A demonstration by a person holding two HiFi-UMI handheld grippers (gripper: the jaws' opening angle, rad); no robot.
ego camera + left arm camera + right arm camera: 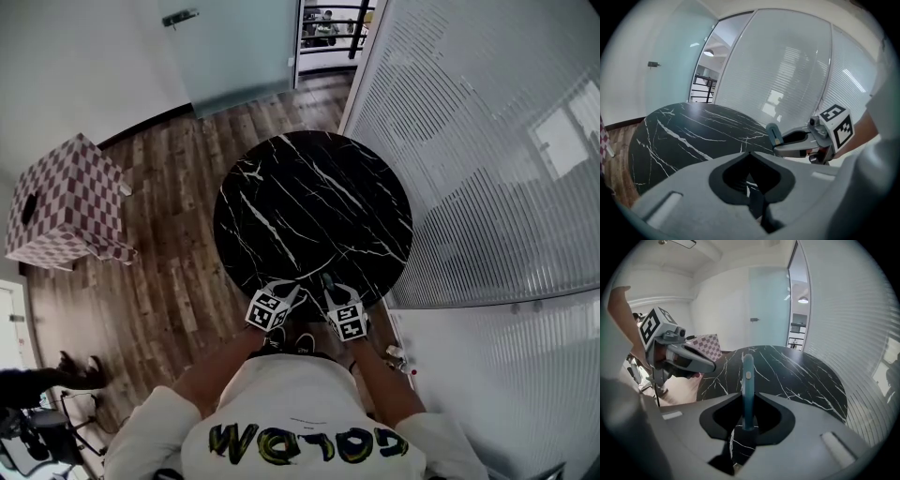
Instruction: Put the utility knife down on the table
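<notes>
A teal utility knife (748, 380) stands upright between the jaws of my right gripper (746, 425), which is shut on its lower end. The knife's tip points out over the round black marble table (801, 376). In the head view both grippers hover side by side at the table's (309, 206) near edge, the right gripper (330, 287) with the knife (327, 279) and the left gripper (287, 296) beside it. In the left gripper view the left gripper (753, 190) has its jaws together with nothing between them, and the knife (775, 134) shows at the right.
A pink-and-white checkered box (66, 202) sits on the wooden floor (169, 281) to the left. A ribbed glass wall (487, 187) curves close along the table's right side. A frosted glass door (239, 47) is at the back.
</notes>
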